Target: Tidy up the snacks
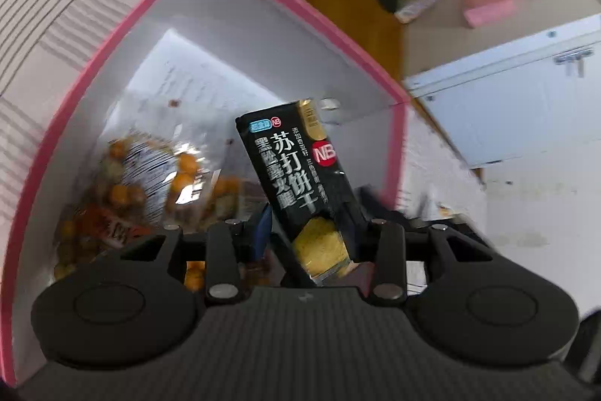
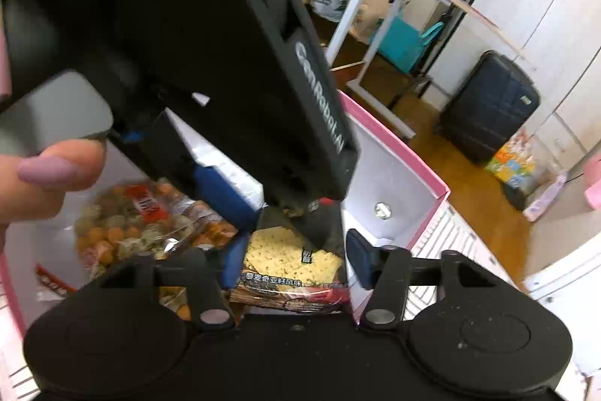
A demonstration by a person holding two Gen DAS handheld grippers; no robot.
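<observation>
Between the left gripper's point(image 1: 311, 224) blue-padded fingers a black soda cracker pack point(image 1: 300, 175) stands tilted, its printed face up and its far end pointing into the pink-rimmed white box point(image 1: 124, 25) just ahead. The jaws are narrow and clamp the pack near its lower end, a hold that fits lowering it into the box end first.

Below and to the left of that gripper, on the box floor, lies a clear bag of orange and pale round snacks point(image 1: 146, 183) with a red label, so the box looks like the collecting place for the snacks.

Directly ahead of the right gripper point(image 2: 293, 260) lies a second cracker pack point(image 2: 289, 269), showing pale square crackers and a red lower edge. The right gripper's jaws stand fairly wide, one blue pad point(image 2: 233, 262) on each side of this pack; neither pad clearly presses on it, so it looks released or about to be set down by the box's near wall.

Above it, the left gripper's black body fills much of the right wrist view and hides most of the box interior. A fingertip with a pink nail point(image 2: 49, 171) shows at the left edge; the rest of the hand is cut off. The snack bag is blurred in the left wrist view, and both packs' lower ends are hidden behind the gripper bodies.
</observation>
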